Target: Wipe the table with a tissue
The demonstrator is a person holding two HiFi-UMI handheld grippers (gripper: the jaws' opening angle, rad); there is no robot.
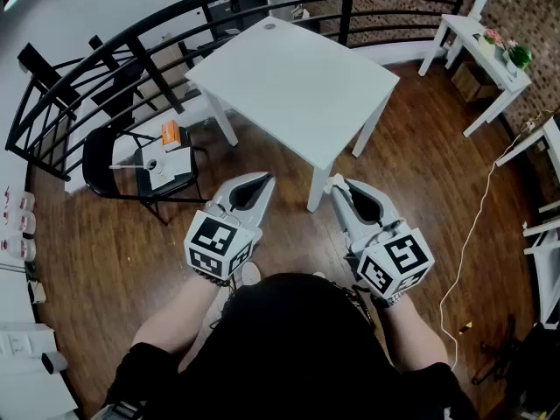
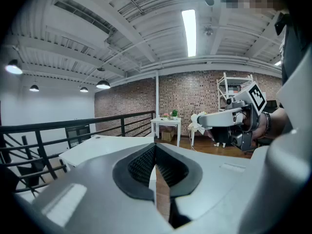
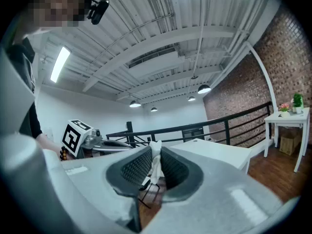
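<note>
A white square table (image 1: pixel 297 86) stands ahead of me, its near corner just beyond both grippers. My right gripper (image 1: pixel 335 185) is shut on a white tissue (image 3: pixel 155 161), a strip of it pinched between the ribbed pads and poking out at the tips (image 1: pixel 334 181). In the left gripper view the tissue (image 2: pixel 197 122) shows at the tip of the right gripper (image 2: pixel 207 121). My left gripper (image 1: pixel 268 180) is shut with nothing in it; its pads meet at the tip (image 2: pixel 155 145). Both are held in the air near the table's corner leg.
A black folding chair (image 1: pixel 144 160) with small items on its seat stands left of the table. A black railing (image 1: pixel 131 38) curves behind. A white side table (image 1: pixel 490 55) with plants is at the far right. A white cable (image 1: pixel 477 226) runs over the wooden floor.
</note>
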